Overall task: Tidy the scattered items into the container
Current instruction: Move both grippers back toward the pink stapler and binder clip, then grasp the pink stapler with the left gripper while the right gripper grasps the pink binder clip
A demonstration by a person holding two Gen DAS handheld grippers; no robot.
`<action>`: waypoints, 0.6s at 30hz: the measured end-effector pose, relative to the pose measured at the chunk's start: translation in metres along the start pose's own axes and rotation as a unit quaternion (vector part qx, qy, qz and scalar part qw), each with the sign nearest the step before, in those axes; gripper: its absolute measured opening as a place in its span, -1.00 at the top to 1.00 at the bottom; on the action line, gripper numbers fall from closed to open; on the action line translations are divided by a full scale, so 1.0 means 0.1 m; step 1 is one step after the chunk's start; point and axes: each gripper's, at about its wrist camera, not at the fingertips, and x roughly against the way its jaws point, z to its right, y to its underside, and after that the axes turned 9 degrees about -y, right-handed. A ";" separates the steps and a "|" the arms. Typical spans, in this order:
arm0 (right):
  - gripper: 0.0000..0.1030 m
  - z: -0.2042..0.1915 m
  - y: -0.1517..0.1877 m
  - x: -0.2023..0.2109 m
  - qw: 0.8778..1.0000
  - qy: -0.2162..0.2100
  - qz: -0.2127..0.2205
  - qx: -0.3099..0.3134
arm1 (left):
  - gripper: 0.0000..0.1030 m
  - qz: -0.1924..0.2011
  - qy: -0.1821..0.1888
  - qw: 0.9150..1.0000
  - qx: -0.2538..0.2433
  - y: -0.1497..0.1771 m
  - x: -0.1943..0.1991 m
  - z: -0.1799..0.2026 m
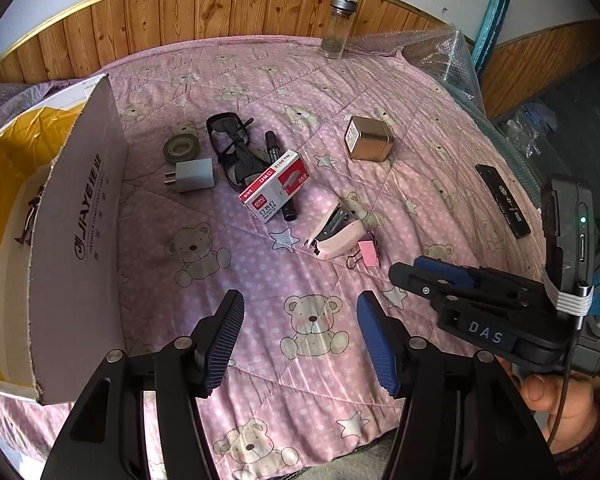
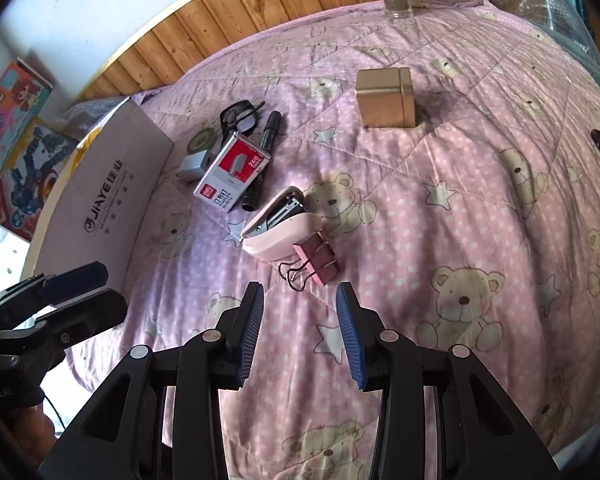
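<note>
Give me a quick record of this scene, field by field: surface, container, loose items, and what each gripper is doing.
surface: pink quilt with a bear print
container: cardboard box, open, at the quilt's left edge
loose items: tape roll, charger plug, glasses, marker, staples box lying on the marker, stapler, binder clip touching the stapler, metal tin, glass jar at the far edge
left gripper: open, empty, above the quilt
right gripper: open, empty, pointed at the binder clip
</note>
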 end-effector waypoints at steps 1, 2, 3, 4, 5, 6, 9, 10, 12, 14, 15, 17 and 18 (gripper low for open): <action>0.22 -0.01 -0.02 -0.05 1.000 0.001 0.000 0.007 | -0.17 -0.002 0.004 1.000 0.002 -0.01 -0.04 0.00; 0.22 -0.02 -0.04 -0.10 1.000 0.002 0.001 0.014 | -0.17 -0.005 0.008 1.000 0.003 -0.03 -0.08 0.00; 0.22 -0.02 -0.06 -0.15 1.000 0.003 0.003 0.020 | -0.17 -0.006 0.011 1.000 0.005 -0.06 -0.11 0.00; 0.22 -0.01 -0.07 -0.19 1.000 0.005 0.004 0.024 | -0.17 -0.007 0.015 1.000 0.006 -0.09 -0.15 0.00; 0.22 0.01 -0.09 -0.24 1.000 0.009 0.003 0.025 | -0.17 -0.006 0.019 1.000 0.007 -0.12 -0.19 0.00; 0.20 0.04 -0.09 -0.28 1.000 0.012 0.002 0.024 | -0.17 -0.007 0.023 1.000 0.008 -0.15 -0.23 0.00; 0.59 0.19 -0.11 -0.27 1.000 0.010 0.006 0.007 | -0.17 -0.010 0.034 0.999 0.005 -0.24 -0.37 0.03; 0.62 0.24 -0.12 -0.24 1.000 0.009 0.007 -0.001 | -0.17 -0.012 0.037 0.999 0.003 -0.27 -0.42 0.05; 0.73 0.32 -0.14 -0.16 1.000 0.005 0.010 -0.014 | -0.17 -0.015 0.043 0.999 -0.005 -0.32 -0.52 0.10; 0.73 0.39 -0.14 -0.08 0.999 0.012 0.016 -0.026 | -0.17 -0.016 0.050 0.999 -0.016 -0.37 -0.62 0.17; 0.74 0.42 -0.14 -0.04 0.999 0.014 0.019 -0.032 | -0.17 -0.016 0.052 0.998 -0.023 -0.39 -0.67 0.22; 0.74 0.49 -0.12 0.03 0.999 0.020 0.023 -0.042 | -0.17 -0.015 0.055 0.998 -0.038 -0.42 -0.80 0.31; 0.74 0.51 -0.12 0.06 0.998 0.023 0.024 -0.046 | -0.18 -0.016 0.053 0.998 -0.043 -0.43 -0.88 0.35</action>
